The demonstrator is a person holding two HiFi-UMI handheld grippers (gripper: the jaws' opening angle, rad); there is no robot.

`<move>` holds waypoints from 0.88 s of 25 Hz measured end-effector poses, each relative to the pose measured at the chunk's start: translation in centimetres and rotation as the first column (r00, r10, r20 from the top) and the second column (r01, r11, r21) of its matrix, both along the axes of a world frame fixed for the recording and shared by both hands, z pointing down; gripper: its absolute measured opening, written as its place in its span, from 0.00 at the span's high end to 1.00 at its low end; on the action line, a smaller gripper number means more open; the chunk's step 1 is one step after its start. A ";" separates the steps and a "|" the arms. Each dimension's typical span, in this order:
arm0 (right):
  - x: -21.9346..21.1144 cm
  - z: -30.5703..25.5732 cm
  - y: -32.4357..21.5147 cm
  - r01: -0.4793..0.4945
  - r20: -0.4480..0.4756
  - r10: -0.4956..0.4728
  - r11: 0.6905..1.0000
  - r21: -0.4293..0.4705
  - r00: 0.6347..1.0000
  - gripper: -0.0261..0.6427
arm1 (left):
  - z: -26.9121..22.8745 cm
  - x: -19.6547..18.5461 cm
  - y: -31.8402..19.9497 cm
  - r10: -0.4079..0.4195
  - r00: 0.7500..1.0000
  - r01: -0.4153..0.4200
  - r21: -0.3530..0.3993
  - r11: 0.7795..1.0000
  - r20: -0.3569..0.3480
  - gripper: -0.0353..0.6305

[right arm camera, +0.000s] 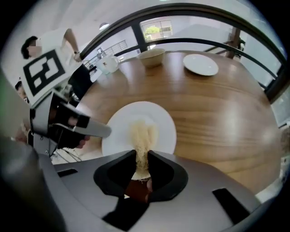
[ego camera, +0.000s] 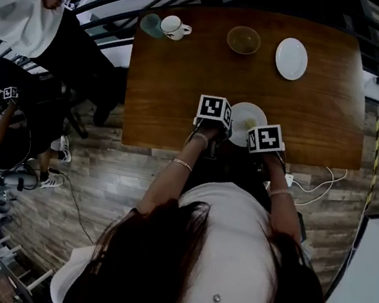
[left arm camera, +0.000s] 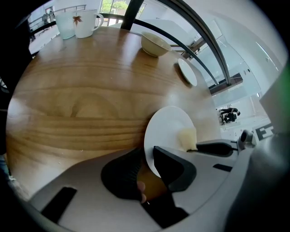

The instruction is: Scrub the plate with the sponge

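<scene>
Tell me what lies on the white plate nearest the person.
A yellow sponge rests on the plate, pinched by the right gripper. The left gripper clamps the rim. The surface beneath the sponge is hidden.

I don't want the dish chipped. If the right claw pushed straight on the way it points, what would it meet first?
Most likely the plate: the right claw points down at it, and the sponge it grips seems to touch it.

Open tabletop (ego camera: 188, 75) between plate (ego camera: 241, 115) and bowl (ego camera: 243, 40)
</scene>
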State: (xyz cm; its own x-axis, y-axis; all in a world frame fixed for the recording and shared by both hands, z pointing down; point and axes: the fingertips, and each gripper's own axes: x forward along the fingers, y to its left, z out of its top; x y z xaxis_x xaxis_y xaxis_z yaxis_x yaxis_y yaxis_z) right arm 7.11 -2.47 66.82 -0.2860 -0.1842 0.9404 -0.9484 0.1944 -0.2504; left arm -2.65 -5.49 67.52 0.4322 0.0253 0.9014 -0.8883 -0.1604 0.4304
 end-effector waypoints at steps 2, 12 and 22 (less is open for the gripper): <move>2.2 -0.3 -0.7 -0.049 -0.045 0.049 0.999 0.004 0.998 0.82 | 0.0 0.0 0.0 -0.003 1.000 0.003 0.002 1.000 -0.005 0.81; 0.2 0.1 -2.3 0.060 -0.093 -0.057 0.998 0.032 0.994 0.82 | 0.0 -0.1 -0.1 -0.047 0.999 0.047 0.002 0.999 -0.026 0.82; -3.0 0.2 -2.5 0.006 0.009 -0.006 1.000 0.020 1.000 0.82 | -0.1 -0.2 -0.2 -0.061 0.998 0.061 0.009 0.998 -0.020 0.82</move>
